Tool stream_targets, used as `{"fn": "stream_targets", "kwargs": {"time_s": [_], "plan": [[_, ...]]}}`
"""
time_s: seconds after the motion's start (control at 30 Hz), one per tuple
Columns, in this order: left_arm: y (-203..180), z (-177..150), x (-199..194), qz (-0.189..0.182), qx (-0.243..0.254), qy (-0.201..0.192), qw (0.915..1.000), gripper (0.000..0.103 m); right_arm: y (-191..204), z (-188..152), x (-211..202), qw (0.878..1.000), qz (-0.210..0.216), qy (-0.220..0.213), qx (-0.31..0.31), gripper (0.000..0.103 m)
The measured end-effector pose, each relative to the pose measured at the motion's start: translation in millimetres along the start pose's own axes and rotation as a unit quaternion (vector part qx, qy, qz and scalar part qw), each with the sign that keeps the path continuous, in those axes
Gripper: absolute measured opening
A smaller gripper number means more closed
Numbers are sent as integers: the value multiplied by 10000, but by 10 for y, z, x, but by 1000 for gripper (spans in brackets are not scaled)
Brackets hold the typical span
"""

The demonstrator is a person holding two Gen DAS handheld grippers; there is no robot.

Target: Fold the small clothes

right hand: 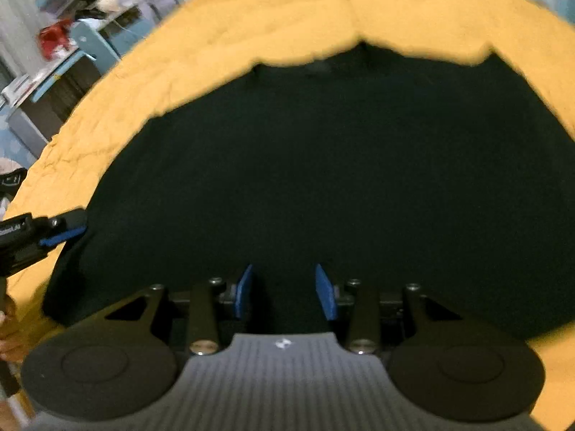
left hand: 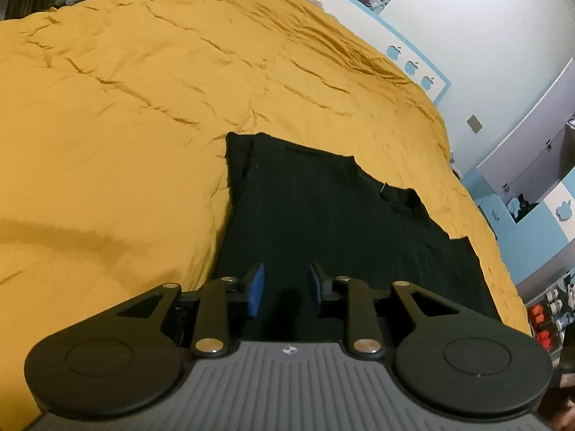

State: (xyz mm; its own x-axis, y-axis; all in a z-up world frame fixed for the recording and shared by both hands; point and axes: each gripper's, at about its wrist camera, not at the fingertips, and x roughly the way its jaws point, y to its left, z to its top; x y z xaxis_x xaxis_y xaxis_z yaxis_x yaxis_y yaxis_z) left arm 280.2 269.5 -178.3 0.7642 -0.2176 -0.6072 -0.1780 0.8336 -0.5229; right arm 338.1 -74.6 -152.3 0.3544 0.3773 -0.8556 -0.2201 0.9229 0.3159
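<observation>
Lying flat on bedspread point(left hand: 143, 107), black shirt point(left hand: 323, 222) stretches lengthwise, neckline far.

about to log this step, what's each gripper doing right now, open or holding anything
Left gripper: open, holding nothing, poised over the black garment.
Right gripper: open, holding nothing, also over the black garment.
</observation>
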Motion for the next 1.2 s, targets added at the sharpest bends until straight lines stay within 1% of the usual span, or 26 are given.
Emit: {"fn": "stream_targets", "kwargs": {"time_s": [0.03,0.07,0.13,0.23,0.3,0.33,0.4,0.43,0.47,0.5,0.53,0.57,0.63,0.7,0.73,0.8,0.83,0.9,0.93,1.03,1.07,1.1,1.2], "plan": [[2,-19,-16,2,12,9,10000,31,-7,-88,-36,10000,-11,3,49,36],[13,-45,-29,3,13,16,10000,31,6,-170,-68,10000,-73,-54,-22,34],[36,-78,-47,15,0,32,10000,31,13,-299,-92,9998,-98,-138,-61,34],[79,-106,-80,-3,-42,35,10000,32,34,-404,-89,9993,-158,-272,-203,35],[92,-90,-136,-65,-46,2,10000,32,88,-415,-103,9983,-229,-341,-417,36],[96,-64,-171,-107,-25,-14,9999,32,135,-416,-147,9976,-229,-431,-491,38],[108,19,-245,-126,43,-58,9999,33,303,-424,-272,9944,-130,-666,-812,57],[131,80,-275,-165,41,-56,9998,37,453,-451,-340,9895,-151,-848,-1164,59],[171,135,-289,-271,-27,-43,9996,41,608,-488,-389,9833,-151,-993,-1516,65],[225,187,-289,-420,-144,-20,9990,43,770,-536,-424,9766,-121,-1118,-1832,73],[282,236,-275,-549,-267,22,9981,44,940,-597,-437,9684,-103,-1223,-2170,74],[341,282,-249,-628,-385,76,9973,44,1109,-668,-418,9582,-131,-1277,-2557,74],[460,353,-162,-715,-593,221,9954,44,1444,-850,-315,9294,-312,-1358,-3418,73],[558,396,-47,-794,-731,396,9934,44,1683,-1021,-169,9042,-454,-1396,-4011,71],[593,411,8,-807,-770,467,9927,44,1768,-1082,-90,8959,-439,-1345,-4211,71],[642,434,124,-803,-769,620,9919,44,1919,-1191,67,8844,-450,-1278,-4467,65],[665,440,172,-804,-790,672,9914,45,1981,-1232,128,8779,-475,-1272,-4592,64],[727,444,294,-891,-899,802,9887,45,2079,-1294,243,8635,-577,-1404,-4810,64],[761,439,342,-929,-969,842,9874,45,2127,-1312,276,8596,-594,-1478,-4856,64],[846,462,492,-990,-1111,938,9844,45,2240,-1253,387,8583,-608,-1559,-4851,64],[870,481,542,-1034,-1155,960,9832,45,2274,-1235,426,8558,-630,-1598,-4879,65],[886,505,585,-1077,-1195,970,9822,45,2309,-1216,472,8522,-677,-1640,-4922,65],[933,615,761,-1191,-1372,953,9787,45,2419,-1165,584,8464,-837,-1711,-4974,65]]}}
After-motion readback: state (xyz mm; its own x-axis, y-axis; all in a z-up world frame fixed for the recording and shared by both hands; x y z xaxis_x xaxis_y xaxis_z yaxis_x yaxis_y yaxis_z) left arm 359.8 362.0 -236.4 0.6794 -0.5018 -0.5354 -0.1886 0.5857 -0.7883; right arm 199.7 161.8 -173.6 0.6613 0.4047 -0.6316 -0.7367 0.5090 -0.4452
